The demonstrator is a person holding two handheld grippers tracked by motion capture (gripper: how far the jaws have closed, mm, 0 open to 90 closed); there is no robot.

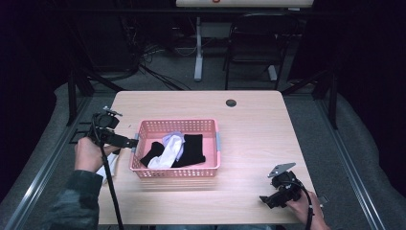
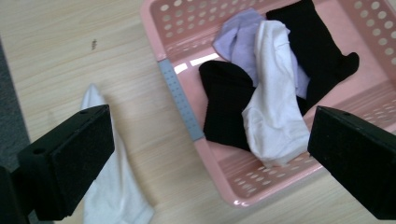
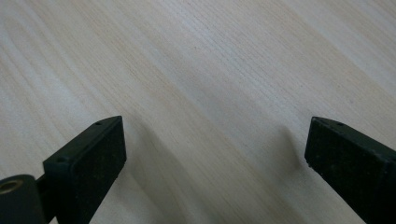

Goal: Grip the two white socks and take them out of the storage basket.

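A pink plastic basket [image 1: 176,171] [image 2: 187,112] sits left of the table's middle. It holds two black socks [image 1: 194,148] [image 2: 226,100], a white sock [image 1: 168,152] [image 2: 273,116] and a pale purple sock [image 1: 171,138] [image 2: 238,39]. Another white sock [image 2: 114,191] [image 1: 104,171] lies flat on the table just left of the basket. My left gripper [image 1: 128,142] [image 2: 208,158] hovers over the basket's left rim, open and empty. My right gripper [image 1: 264,198] [image 3: 215,163] rests low near the table's front right, open over bare wood.
The light wooden table [image 1: 253,129] has a round cable hole [image 1: 231,103] near its far edge. A chair [image 1: 253,43] and a desk leg [image 1: 198,48] stand on the floor beyond the table.
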